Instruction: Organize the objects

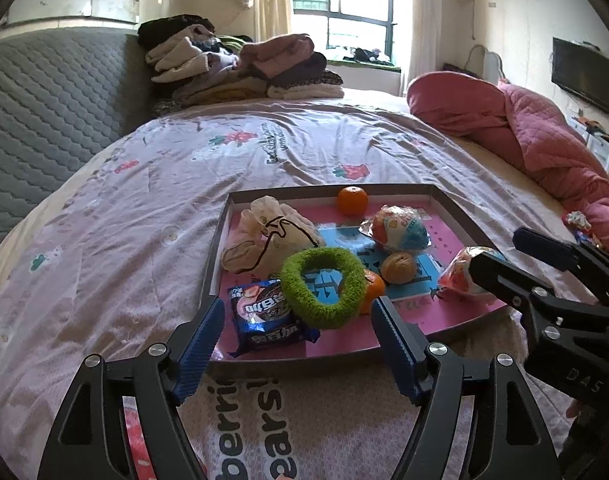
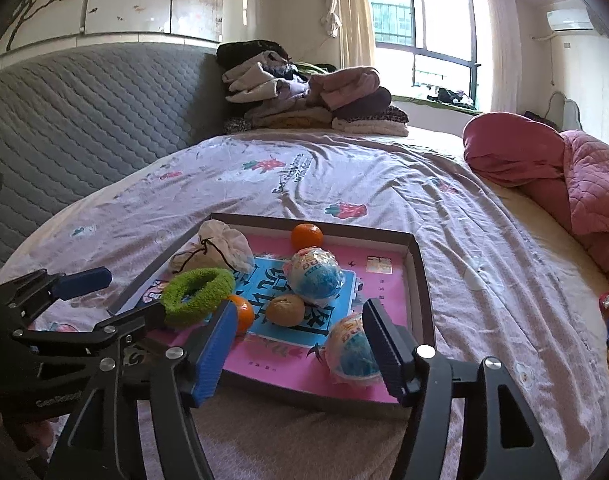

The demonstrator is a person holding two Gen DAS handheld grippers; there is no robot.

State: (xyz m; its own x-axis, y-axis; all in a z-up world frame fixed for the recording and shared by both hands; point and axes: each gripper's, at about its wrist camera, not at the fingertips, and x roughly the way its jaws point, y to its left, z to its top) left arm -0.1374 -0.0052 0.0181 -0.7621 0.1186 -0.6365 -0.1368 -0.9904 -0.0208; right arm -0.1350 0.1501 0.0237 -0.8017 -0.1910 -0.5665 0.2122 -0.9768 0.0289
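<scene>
A shallow pink-lined cardboard tray (image 2: 418, 264) on the bed holds oranges, a fuzzy green ring (image 1: 323, 288), and wrapped, possibly toy, eggs; left gripper (image 1: 296, 332) and right gripper (image 2: 300, 334) both gape empty.

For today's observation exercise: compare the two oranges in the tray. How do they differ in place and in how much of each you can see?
The far orange sits alone by the tray's back wall, fully in view. The near orange lies toward the front beside the brownish round fruit, and the green fuzzy ring hides part of it in the left wrist view. Both are round, bright orange and look about equal in size.
</scene>
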